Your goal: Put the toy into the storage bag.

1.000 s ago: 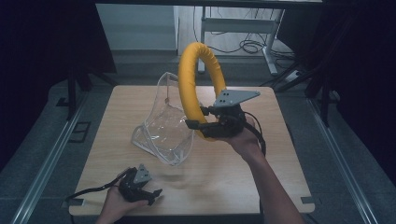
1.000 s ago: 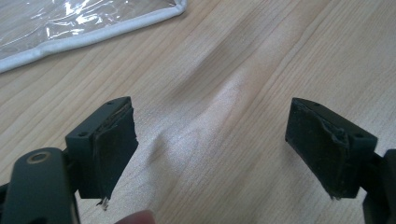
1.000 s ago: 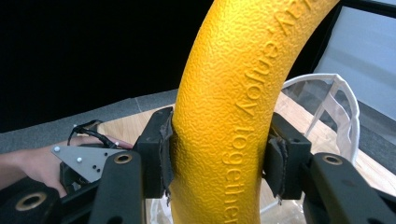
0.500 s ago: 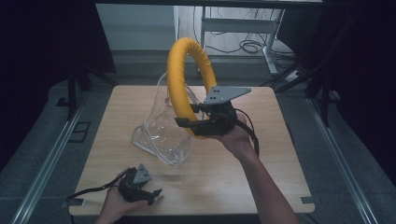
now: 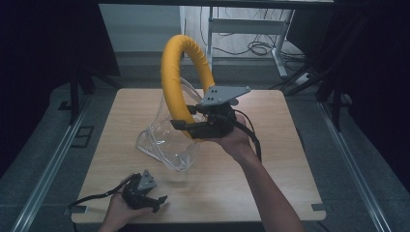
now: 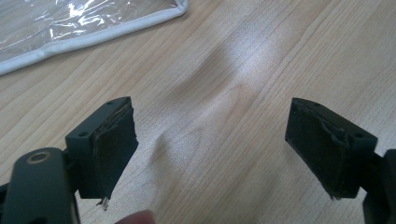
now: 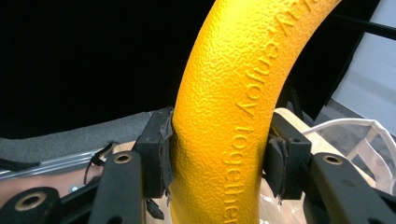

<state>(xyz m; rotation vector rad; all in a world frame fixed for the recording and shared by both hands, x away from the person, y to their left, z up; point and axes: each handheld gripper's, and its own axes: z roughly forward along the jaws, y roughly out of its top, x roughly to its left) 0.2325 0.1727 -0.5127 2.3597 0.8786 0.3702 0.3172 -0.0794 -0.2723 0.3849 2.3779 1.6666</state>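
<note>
One yellow ring (image 5: pixel 183 72) is standing upright in the air, clamped low on its arc by the right gripper (image 5: pixel 186 126), whose pads are pressing both sides of the tube in the right gripper view. A clear plastic bag (image 5: pixel 167 140) is lying on the table (image 5: pixel 270 179) directly beneath, at about 7 o'clock from the gripper, its mouth rising behind the ring. The ring's plane is running roughly 12 to 6 o'clock. The left gripper (image 5: pixel 157 203) is resting near the table's 7 o'clock edge with jaws spread wide and holding nothing, well apart from the bag. Compared with a second ago, the ring is sitting farther toward 9 o'clock, over the bag.
</note>
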